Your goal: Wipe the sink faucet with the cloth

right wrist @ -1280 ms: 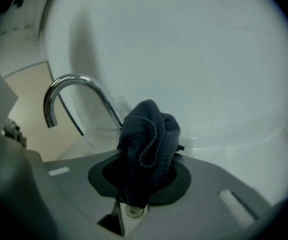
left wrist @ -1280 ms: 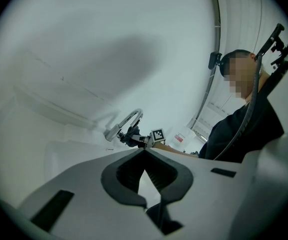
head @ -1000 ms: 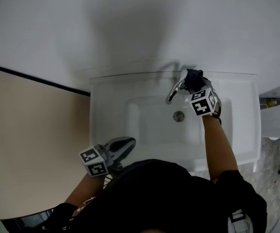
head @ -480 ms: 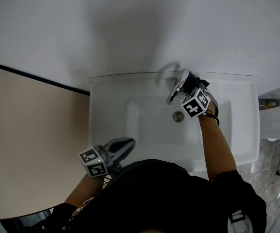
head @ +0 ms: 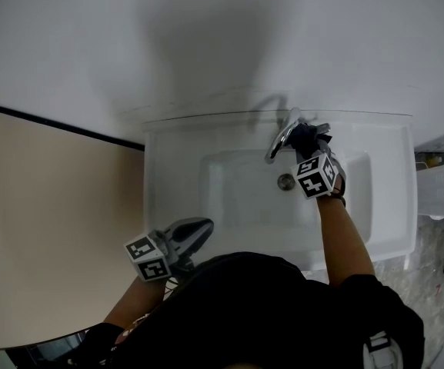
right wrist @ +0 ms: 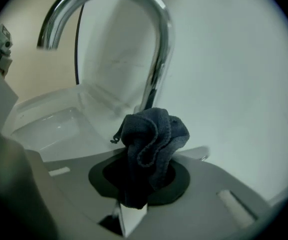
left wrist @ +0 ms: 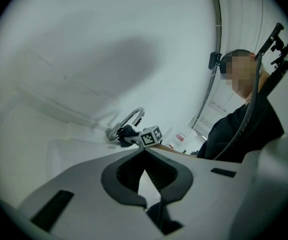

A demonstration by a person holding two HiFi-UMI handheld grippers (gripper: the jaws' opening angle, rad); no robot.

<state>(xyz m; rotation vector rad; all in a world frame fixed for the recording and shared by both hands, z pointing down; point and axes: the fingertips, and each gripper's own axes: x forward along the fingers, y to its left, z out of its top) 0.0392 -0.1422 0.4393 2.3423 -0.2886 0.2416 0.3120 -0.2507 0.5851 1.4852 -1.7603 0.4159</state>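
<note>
Dark blue-grey cloth [right wrist: 151,134], a looped terry weave with a stitched hem, is bunched into a crumpled wad. The right tool [right wrist: 134,196] has its jaws closed on the wad's lower end. The upper folds bulge out past the jaw tips, and one loose thread sticks out at the left.

Just behind the wad rises the faucet [right wrist: 158,49], a polished chrome tube. It climbs straight up, arches over and comes down again at the upper left. The cloth sits low against the upright stem, near its base. From the head view the wad lies tight against the right side of the faucet, at the back edge of the sink [head: 168,198]. That tool's marker cube [head: 316,177] hangs over the basin just right of the drain [head: 285,181], and the person's forearm [head: 345,237] reaches across the front rim.

The sink is white and rectangular, with a shallow basin, and is set against a plain pale wall [head: 206,44].

The left tool [head: 195,233] is well apart from all this, held at the sink's front left corner. Its jaw tips meet with nothing between them.
</note>
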